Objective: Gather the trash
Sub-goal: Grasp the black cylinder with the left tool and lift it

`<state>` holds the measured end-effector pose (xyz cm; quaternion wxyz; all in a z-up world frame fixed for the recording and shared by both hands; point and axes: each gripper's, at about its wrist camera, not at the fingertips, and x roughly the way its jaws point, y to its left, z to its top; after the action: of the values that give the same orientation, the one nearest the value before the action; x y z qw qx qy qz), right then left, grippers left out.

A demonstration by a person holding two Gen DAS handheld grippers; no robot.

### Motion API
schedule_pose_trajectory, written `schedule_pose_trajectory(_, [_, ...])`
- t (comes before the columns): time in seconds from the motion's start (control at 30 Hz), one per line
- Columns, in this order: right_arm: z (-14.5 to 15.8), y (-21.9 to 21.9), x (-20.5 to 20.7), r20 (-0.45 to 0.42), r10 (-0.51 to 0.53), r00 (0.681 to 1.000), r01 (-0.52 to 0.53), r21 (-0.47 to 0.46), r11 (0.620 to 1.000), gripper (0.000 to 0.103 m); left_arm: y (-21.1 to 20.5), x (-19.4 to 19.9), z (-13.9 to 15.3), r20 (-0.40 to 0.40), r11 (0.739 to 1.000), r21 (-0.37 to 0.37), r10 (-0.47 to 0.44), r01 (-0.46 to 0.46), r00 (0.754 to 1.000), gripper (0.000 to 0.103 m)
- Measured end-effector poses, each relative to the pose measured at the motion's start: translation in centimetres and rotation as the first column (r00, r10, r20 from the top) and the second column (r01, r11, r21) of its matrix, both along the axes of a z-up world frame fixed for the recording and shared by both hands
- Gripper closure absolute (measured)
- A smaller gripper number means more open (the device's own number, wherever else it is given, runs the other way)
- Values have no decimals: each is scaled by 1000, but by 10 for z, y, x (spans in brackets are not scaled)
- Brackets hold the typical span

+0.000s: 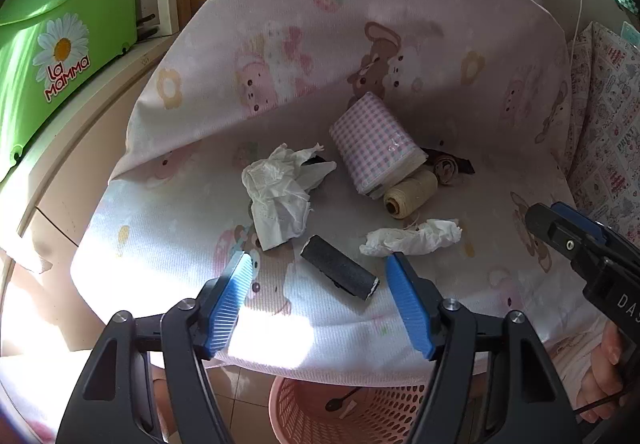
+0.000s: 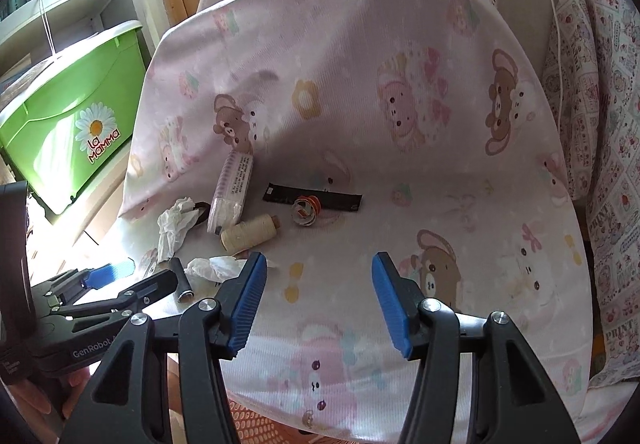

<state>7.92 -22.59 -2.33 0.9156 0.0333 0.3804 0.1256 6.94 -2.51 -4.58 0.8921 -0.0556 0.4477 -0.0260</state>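
On a chair seat covered in pink bear-print cloth (image 1: pixel 320 44) lie a large crumpled white tissue (image 1: pixel 280 192), a smaller crumpled tissue (image 1: pixel 412 236), a short black tube (image 1: pixel 340 272), a pink checked tissue pack (image 1: pixel 376 144), a cream thread spool (image 1: pixel 410 194) and a black wrapper with a small rolled scrap (image 2: pixel 306 210). My left gripper (image 1: pixel 318 286) is open, its fingers on either side of the black tube, just above the seat's front. My right gripper (image 2: pixel 318 284) is open and empty over the bare front right of the seat; it also shows in the left wrist view (image 1: pixel 560 240).
A pink perforated basket (image 1: pixel 348 412) stands on the floor below the seat's front edge, with small bits inside. A green plastic bin (image 1: pixel 52 44) sits to the left on a shelf unit. A patterned cushion (image 2: pixel 600 164) lies on the right.
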Motion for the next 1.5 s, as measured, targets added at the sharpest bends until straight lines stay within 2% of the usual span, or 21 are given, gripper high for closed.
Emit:
schedule_pose_trajectory(0.13, [-3, -2, 5, -1, -2, 1000, 2, -19, 1000, 45, -7, 2, -3, 2, 1000, 9, -24, 23, 1000, 50])
schedule_pose_trajectory(0.23, [-7, -7, 6, -19, 5, 1000, -5, 24, 1000, 44, -9, 5, -9, -18, 999, 31, -35, 36, 999, 50])
schedule_pose_trajectory(0.4, [-12, -1, 1, -13, 16, 1000, -16, 0, 1000, 41, -5, 12, -16, -57, 999, -33, -12, 10, 998, 50])
schedule_pose_trajectory(0.63, [-3, 0, -3, 7, 20, 1000, -20, 12, 1000, 40, 4, 11, -16, -59, 999, -37, 12, -14, 998, 51])
schedule_pose_trajectory(0.73, [1, 1, -5, 25, 9, 1000, -9, 0, 1000, 39, 5, 7, -16, -58, 1000, -12, 4, -5, 998, 64])
schedule_pose_trajectory(0.8, [2, 1, -6, 27, 6, 1000, -6, -7, 1000, 39, 6, 5, -16, -59, 1000, -18, -4, 3, 998, 79])
schedule_pose_trajectory(0.87, [2, 2, -7, 25, 1, 1000, 0, -18, 1000, 39, 8, 2, -14, -55, 999, -32, -17, 15, 998, 87])
schedule_pose_trajectory(0.97, [1, 3, -9, 25, 2, 1000, -1, -27, 1000, 39, 10, -2, -9, -33, 1000, -12, -30, 29, 999, 103])
schedule_pose_trajectory(1.17, [1, 5, -10, 31, 7, 999, -5, -40, 999, 39, 17, -8, -2, -12, 999, -11, -37, 37, 999, 102])
schedule_pose_trajectory(1.23, [1, 5, -9, 24, 5, 1000, -4, -35, 999, 39, 21, -8, -3, -12, 998, -45, -32, 31, 999, 88])
schedule_pose_trajectory(1.27, [0, 5, -9, 22, 4, 1000, -4, -32, 999, 39, 22, -8, -3, -9, 998, -61, -35, 34, 999, 73])
schedule_pose_trajectory(1.3, [0, 5, -9, 21, 4, 1000, -4, -31, 1000, 39, 21, -9, -2, 1, 996, -75, -38, 38, 999, 65])
schedule_pose_trajectory(1.37, [0, 6, -8, 24, 6, 1000, -5, -35, 999, 39, 16, -8, 0, 16, 997, -60, -57, 58, 998, 64])
schedule_pose_trajectory(1.43, [0, 8, -9, 29, 5, 1000, -4, -51, 999, 39, 2, -7, 1, 19, 995, -14, -97, 98, 995, 64])
schedule_pose_trajectory(1.5, [1, 11, -9, 38, 7, 999, -4, -67, 998, 39, -12, -5, -2, 24, 994, 37, -108, 108, 994, 57])
